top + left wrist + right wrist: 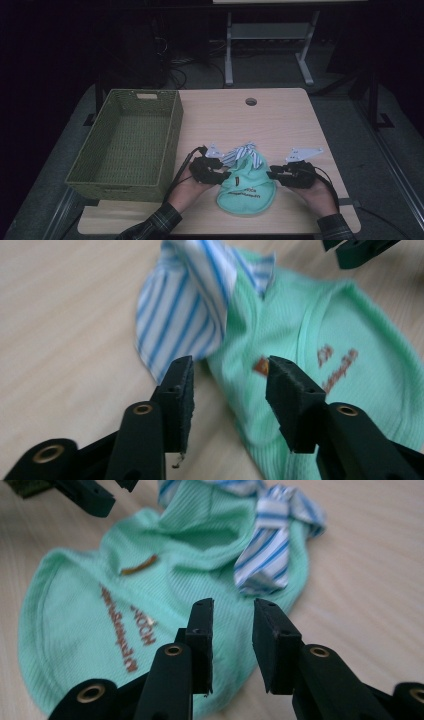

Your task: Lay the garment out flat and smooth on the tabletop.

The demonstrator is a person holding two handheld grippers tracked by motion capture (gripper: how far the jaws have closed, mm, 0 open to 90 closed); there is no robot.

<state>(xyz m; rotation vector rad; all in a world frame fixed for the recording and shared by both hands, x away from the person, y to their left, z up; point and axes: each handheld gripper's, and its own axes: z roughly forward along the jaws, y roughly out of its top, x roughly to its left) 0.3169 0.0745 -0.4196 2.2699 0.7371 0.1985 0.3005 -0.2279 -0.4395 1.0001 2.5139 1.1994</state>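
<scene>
A small mint-green garment (247, 189) (310, 330) (70, 595) with brown lettering lies flat near the table's front edge. Its blue-and-white striped collar piece (239, 152) (185, 305) (270, 555) is bunched at the far end. My left gripper (225, 176) (230, 365) hovers at the garment's left edge, its jaws open and the pads touching nothing. At the right edge, my right gripper (272, 174) (233, 605) also stands open, a narrower gap between its pads and no cloth in them. Both grippers point inward toward each other.
A green woven basket (172, 125) stands on the left side of the wooden table (280, 125), close to my left hand. A cable hole (251, 101) sits near the table's far edge. Beyond the table are desk legs and cables on a dark floor.
</scene>
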